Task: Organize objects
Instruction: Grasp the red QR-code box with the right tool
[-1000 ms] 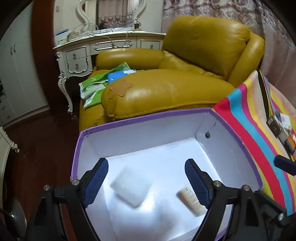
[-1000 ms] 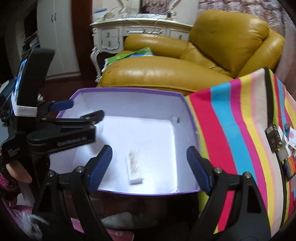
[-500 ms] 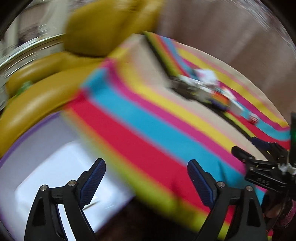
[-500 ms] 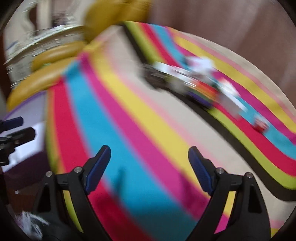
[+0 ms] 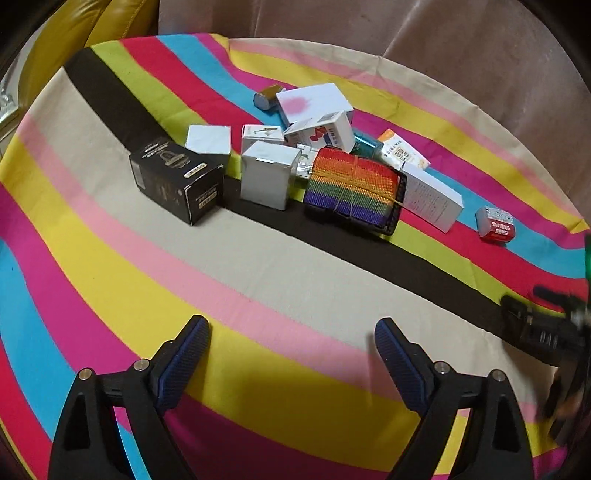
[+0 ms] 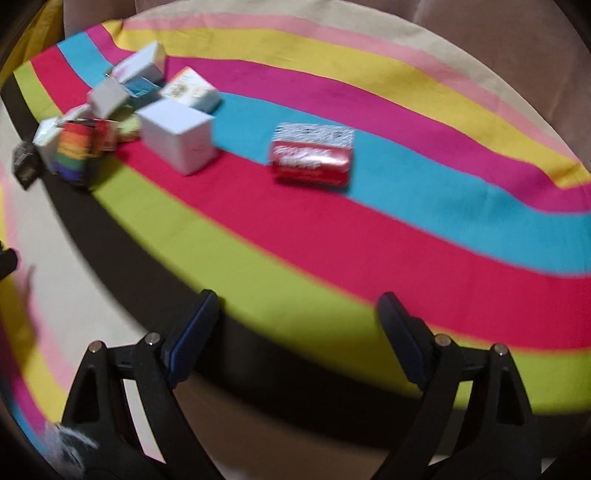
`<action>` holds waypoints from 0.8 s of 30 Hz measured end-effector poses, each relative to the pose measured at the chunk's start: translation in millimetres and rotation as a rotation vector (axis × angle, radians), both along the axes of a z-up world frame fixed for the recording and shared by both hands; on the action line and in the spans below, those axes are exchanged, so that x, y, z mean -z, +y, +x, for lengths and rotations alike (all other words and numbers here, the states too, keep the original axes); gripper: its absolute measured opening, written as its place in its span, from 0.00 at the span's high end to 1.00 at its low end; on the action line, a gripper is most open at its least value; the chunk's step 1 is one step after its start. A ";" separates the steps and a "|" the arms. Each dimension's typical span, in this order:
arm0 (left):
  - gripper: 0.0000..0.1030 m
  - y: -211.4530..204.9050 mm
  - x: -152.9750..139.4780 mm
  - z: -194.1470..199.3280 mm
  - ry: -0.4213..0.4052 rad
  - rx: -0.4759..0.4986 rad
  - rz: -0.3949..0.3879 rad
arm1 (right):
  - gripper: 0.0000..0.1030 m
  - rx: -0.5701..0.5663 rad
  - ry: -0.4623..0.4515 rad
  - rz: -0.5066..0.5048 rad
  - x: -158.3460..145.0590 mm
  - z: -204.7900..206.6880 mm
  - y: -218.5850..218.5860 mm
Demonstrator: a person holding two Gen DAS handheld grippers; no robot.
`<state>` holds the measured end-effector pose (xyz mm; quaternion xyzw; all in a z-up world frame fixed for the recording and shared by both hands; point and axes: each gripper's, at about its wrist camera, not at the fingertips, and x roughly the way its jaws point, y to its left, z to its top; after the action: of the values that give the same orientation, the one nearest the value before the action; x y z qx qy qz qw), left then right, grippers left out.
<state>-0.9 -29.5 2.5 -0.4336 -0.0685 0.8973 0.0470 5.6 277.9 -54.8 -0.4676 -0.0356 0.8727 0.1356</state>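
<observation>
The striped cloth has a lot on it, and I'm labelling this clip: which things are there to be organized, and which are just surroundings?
To organize:
black box
rainbow striped pack
silver-white box
long white carton
red packet, lying apart from the pile
rest of the small boxes behind them

Surroundings:
striped cloth
yellow armchair
pinkish drape

Left gripper and right gripper are open and empty.

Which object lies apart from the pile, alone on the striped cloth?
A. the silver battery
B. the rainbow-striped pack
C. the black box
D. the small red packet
D: the small red packet lies alone on the striped cloth, clear of the pile beside the white box.
</observation>
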 end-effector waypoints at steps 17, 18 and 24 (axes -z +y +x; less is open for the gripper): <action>0.00 1.7 0.9 -2.3 0.015 0.032 0.037 | 0.33 -0.515 -0.065 0.156 -9.5 -104.4 40.4; 0.00 2.0 1.0 -2.3 0.014 0.032 0.034 | 0.37 -0.503 -0.058 0.142 -9.9 -101.2 40.3; 0.00 11.9 2.9 -4.7 -0.010 0.037 -0.045 | 0.37 -0.315 -0.026 -0.046 -23.2 -57.2 16.9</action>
<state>-5.6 -17.6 -0.3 -0.4404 -0.0403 0.8953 0.0535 -51.6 294.8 -31.5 -0.4706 -0.0903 0.8776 -0.0138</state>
